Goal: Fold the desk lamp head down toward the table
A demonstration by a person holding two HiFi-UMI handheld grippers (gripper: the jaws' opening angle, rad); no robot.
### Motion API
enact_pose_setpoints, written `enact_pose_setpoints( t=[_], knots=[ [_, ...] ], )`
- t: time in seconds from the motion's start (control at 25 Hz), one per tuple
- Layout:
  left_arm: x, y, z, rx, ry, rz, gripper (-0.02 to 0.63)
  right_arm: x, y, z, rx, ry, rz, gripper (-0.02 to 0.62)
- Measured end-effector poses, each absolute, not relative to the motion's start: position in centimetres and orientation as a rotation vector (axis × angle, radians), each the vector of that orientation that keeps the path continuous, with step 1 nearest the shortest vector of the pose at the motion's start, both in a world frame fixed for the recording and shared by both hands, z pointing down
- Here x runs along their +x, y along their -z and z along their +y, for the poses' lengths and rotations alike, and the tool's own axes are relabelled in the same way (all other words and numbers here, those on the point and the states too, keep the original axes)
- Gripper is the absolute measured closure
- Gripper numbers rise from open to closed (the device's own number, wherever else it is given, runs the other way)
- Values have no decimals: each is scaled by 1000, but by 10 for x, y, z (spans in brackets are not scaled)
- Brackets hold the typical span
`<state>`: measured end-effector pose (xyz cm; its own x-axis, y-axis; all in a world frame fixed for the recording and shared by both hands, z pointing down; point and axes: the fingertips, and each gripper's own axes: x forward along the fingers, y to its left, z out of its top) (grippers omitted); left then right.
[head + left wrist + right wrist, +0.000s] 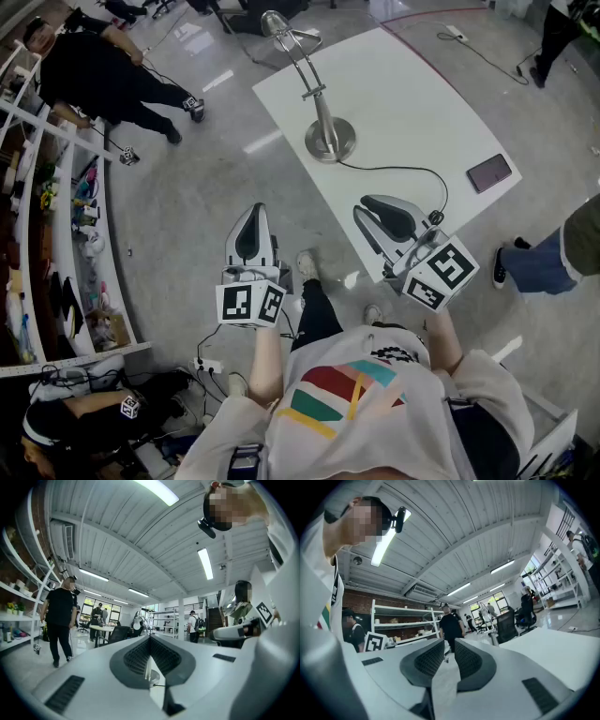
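The chrome desk lamp (322,112) stands upright on the white table (412,112). Its round base is near the table's left edge, and its arm leans back to the head (274,21) at the far corner. My left gripper (255,214) hangs over the floor, left of the table and short of the lamp; its jaws meet at the tips (150,638) with nothing between them. My right gripper (366,204) is over the table's near edge, a narrow gap showing between its empty jaws (450,641). In the right gripper view the lamp (488,625) shows thin and far off.
A black cable (412,173) runs from the lamp base across the table toward my right gripper. A dark phone (490,172) lies near the right corner. A person in black (112,80) walks at the upper left beside white shelving (66,216). Another person's leg (553,258) stands at the right.
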<state>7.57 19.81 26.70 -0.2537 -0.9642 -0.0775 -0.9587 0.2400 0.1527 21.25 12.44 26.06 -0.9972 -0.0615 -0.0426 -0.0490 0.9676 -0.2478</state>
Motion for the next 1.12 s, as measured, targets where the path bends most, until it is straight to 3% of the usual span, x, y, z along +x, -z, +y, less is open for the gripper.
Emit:
enact_pose_setpoints(
  t=[0.04, 0.12, 0.52, 0.76, 0.92, 1.12],
  knots=[
    [61, -271, 188, 1929, 261, -2436, 563, 193, -262, 115, -128, 335, 3066, 546],
    [33, -279, 167, 1989, 266, -2404, 563, 154, -267, 98, -192, 242, 3078, 443],
    [-111, -282, 45, 2347, 318, -2106, 563, -5, -266, -4, -586, 163, 3032, 428],
    [-150, -290, -1, 2415, 351, -1988, 563, -30, -261, -50, -786, 251, 3036, 430],
    [-134, -228, -36, 2459, 405, -2016, 558, -12, -204, -84, -839, 283, 3052, 430],
    [-123, -166, -65, 2577, 289, -2055, 498, -22, -186, -105, -664, 422, 3064, 429]
  ],
)
